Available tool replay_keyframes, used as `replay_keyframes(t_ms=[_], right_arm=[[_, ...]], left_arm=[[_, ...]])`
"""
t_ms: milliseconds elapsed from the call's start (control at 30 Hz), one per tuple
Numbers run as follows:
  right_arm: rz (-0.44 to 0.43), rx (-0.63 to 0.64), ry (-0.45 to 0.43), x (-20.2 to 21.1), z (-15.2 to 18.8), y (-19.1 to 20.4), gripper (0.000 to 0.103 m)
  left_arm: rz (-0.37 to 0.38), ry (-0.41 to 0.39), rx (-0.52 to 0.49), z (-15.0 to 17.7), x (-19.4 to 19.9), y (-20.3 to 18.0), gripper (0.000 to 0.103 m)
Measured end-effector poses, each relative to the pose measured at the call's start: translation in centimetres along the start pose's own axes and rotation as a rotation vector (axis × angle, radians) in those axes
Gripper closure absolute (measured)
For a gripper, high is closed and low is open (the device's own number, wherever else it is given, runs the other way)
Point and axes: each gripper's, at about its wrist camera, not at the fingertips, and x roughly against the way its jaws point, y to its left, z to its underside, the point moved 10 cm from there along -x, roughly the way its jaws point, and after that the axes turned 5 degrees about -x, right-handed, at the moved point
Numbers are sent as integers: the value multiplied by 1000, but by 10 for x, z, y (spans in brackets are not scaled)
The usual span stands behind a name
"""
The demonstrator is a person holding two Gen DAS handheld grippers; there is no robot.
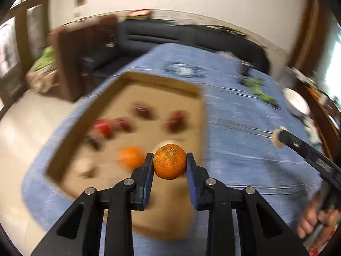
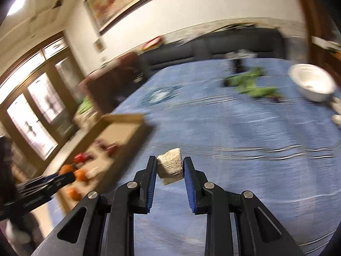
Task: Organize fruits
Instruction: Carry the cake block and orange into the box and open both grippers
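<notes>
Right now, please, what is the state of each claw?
Left claw: closed on an orange.
Right claw: closed on a white foam net piece.

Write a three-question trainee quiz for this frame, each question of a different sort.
1. What is clamped in the left gripper?
2. True or false: the right gripper is empty.
3. Where do the red fruits lie? A) white bowl B) cardboard box C) bare blue cloth

Key:
1. An orange.
2. False: its jaws grip a whitish foam net sleeve.
3. B.
</notes>
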Motion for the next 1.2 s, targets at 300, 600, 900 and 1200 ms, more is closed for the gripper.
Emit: replay_keyframes(t_ms=[300, 600, 900, 1200], right_arm=[[-113, 145, 170, -75, 35, 122, 74], [-71, 170, 246, -131, 39, 151, 73], [-52, 148, 164, -107, 16, 151, 73], [66, 65, -10, -10, 26, 101, 70]], left_arm=[[-71, 45, 157, 27, -21, 86, 75], [-10, 15, 193, 22, -26, 90, 64], [-43, -78, 178, 14, 14, 87, 46], [-171, -190, 113, 2, 62, 59, 14]])
